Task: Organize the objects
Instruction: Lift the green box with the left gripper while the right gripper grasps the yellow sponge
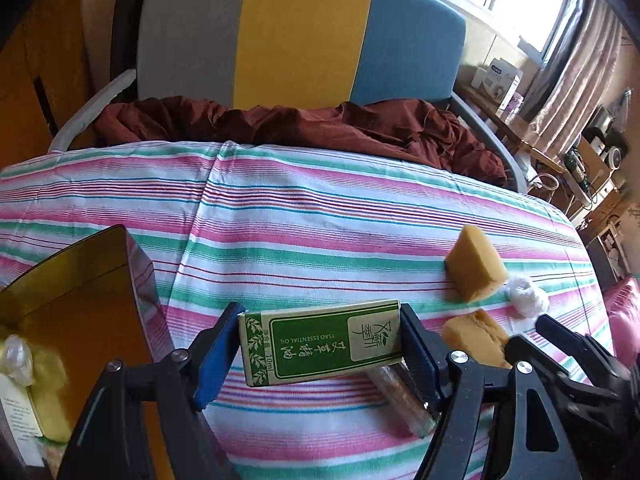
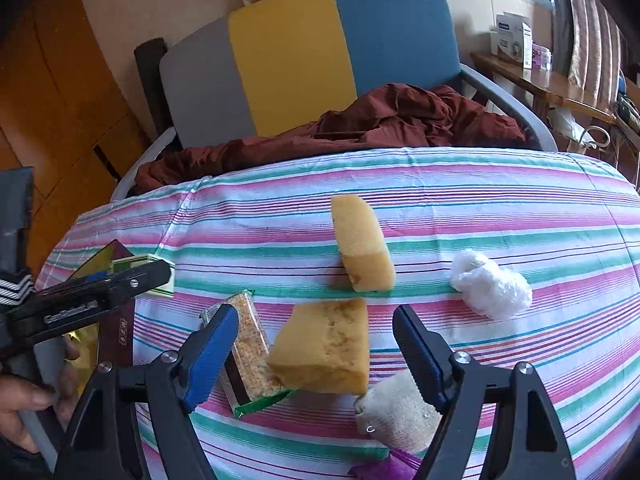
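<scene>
My left gripper [image 1: 322,344] is shut on a green and cream essential oil box [image 1: 322,342], held above the striped cloth [image 1: 300,216]. An open box with a gold lining [image 1: 80,300] stands to its left. My right gripper [image 2: 312,340] is open over a yellow sponge wedge [image 2: 324,346], not touching it. A second sponge piece [image 2: 362,248] lies farther back. A clear snack packet [image 2: 250,352] lies beside the left finger [image 2: 210,356]. A white plastic wad [image 2: 490,284] lies right. A beige sock ball [image 2: 396,416] sits near the right finger.
A grey, yellow and blue chair [image 1: 304,36] with a maroon cloth [image 1: 304,124] stands behind the table. A wooden shelf with boxes [image 2: 516,40] is at the far right. The left gripper also shows in the right wrist view [image 2: 100,292], at the left.
</scene>
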A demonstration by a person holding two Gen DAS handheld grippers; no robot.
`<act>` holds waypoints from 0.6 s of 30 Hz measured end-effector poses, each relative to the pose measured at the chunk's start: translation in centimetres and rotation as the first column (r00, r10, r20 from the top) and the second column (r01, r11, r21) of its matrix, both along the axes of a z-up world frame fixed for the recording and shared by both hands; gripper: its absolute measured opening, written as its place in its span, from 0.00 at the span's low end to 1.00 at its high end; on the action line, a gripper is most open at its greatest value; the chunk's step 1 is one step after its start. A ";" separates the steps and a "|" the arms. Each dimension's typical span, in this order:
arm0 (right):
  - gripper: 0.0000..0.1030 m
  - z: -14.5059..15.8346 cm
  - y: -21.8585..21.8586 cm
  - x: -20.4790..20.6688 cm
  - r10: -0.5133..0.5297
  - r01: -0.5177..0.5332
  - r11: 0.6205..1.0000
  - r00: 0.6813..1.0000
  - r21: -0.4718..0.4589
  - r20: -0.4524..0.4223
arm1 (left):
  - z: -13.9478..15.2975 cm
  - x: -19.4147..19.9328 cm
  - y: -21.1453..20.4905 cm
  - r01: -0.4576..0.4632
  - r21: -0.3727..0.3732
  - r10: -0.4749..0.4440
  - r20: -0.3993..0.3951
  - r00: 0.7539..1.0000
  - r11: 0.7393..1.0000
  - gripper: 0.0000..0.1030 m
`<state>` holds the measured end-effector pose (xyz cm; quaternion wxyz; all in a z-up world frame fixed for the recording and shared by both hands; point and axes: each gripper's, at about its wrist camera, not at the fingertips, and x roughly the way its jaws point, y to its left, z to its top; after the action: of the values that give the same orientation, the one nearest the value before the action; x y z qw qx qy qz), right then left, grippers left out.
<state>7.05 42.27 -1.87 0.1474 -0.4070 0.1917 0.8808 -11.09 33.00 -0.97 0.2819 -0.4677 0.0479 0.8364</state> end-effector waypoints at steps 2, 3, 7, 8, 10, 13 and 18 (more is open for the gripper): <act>0.79 -1.0 -0.3 -0.7 0.000 0.000 1.000 0.999 0.016 0.045 | 0.6 1.1 -1.0 0.002 0.020 -0.001 -0.019 1.000 1.000 0.73; 0.79 -1.4 -0.3 -0.9 0.000 -0.001 1.000 0.998 0.015 0.063 | 0.9 1.7 -1.5 0.003 0.031 -0.002 -0.024 1.000 1.000 0.73; 0.79 -2.7 -0.3 -1.3 0.014 -0.012 1.000 0.994 -0.014 0.107 | 1.6 3.5 -3.5 0.008 0.046 -0.006 -0.055 0.998 0.999 0.73; 0.79 -2.9 -0.3 -1.3 0.015 -0.013 1.000 0.993 -0.018 0.119 | 1.8 3.9 -4.0 0.009 0.048 -0.006 -0.062 0.998 0.999 0.73; 0.79 -3.5 -0.3 -1.5 0.013 -0.011 1.000 0.989 -0.015 0.145 | 2.1 4.6 -5.0 0.007 0.048 -0.004 -0.076 0.997 0.999 0.73; 0.57 -4.1 -0.6 -1.6 0.018 -0.019 1.000 0.984 0.006 0.175 | 2.4 5.4 -6.6 -0.002 0.056 0.007 -0.095 0.995 0.998 0.73; 0.55 -4.3 -0.9 -1.3 0.013 -0.022 0.999 0.981 0.042 0.194 | 2.9 6.7 -9.4 -0.007 0.057 0.014 -0.136 0.991 0.998 0.73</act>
<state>5.76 41.39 -6.20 0.1664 -0.4890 0.1537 0.8424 -4.37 23.62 1.93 0.2866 -0.4014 0.0409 0.8690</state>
